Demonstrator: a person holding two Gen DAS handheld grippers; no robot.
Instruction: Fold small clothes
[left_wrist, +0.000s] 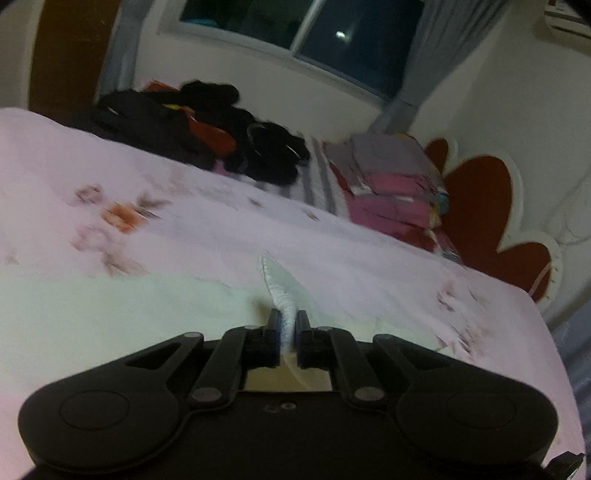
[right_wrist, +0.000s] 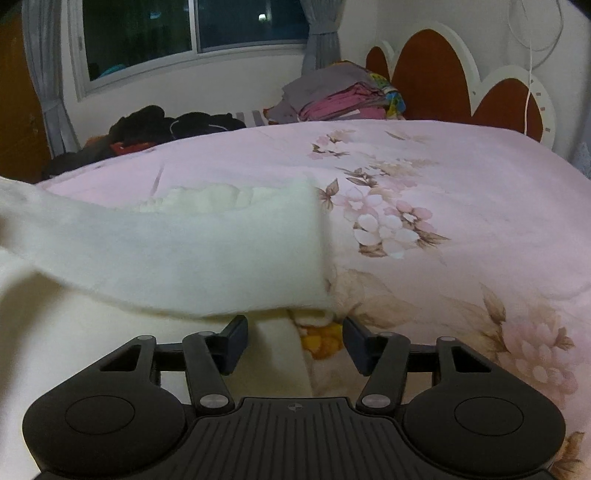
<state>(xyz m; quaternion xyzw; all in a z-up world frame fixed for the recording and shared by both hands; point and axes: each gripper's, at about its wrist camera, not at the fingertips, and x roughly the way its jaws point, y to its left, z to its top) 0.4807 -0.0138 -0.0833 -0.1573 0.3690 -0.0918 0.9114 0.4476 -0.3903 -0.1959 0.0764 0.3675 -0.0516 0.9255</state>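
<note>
A small cream-white fleece garment lies on the pink floral bedspread, one part lifted and stretched across to the left. My left gripper is shut on a ribbed white edge of the garment and holds it just above the bed. My right gripper is open and empty, its jaws wide apart over the cloth's near edge, just below the raised fold.
A pile of dark clothes lies at the far side of the bed. A stack of folded grey and pink clothes sits by the red-and-white headboard. A window with grey curtains is behind. The bed's right edge drops off.
</note>
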